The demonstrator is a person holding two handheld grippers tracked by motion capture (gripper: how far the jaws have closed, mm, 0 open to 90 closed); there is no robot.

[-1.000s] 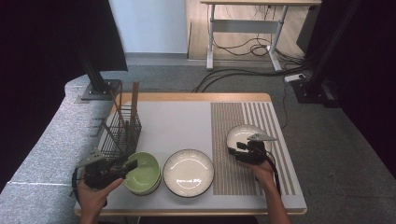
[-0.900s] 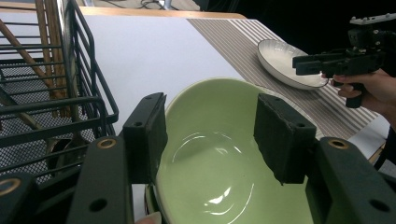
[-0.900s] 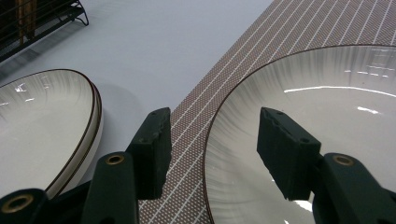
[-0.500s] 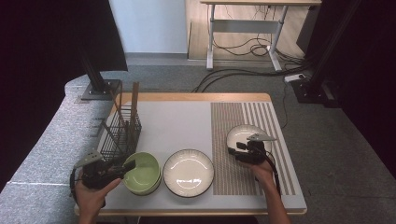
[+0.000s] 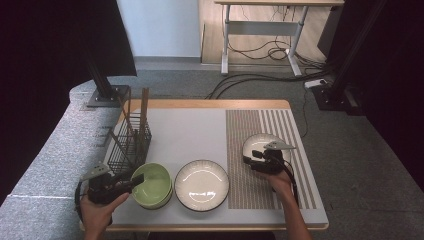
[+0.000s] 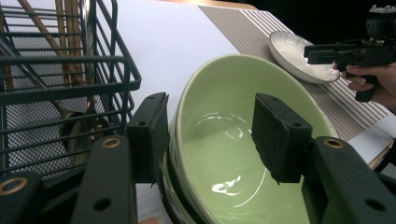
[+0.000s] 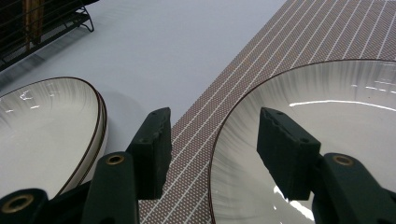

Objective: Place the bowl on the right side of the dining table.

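My left gripper gapes around the green bowl's near rim and my right gripper around the white bowl's, both glazed, slippery, breakable.

A wooden-edged table with a pale grey top carries a brown striped placemat, a black wire rack, stacked green ceramic bowls, stacked white plates and, on the mat, a white bowl.

left gripper: jaws apart, low; right gripper: jaws apart, low
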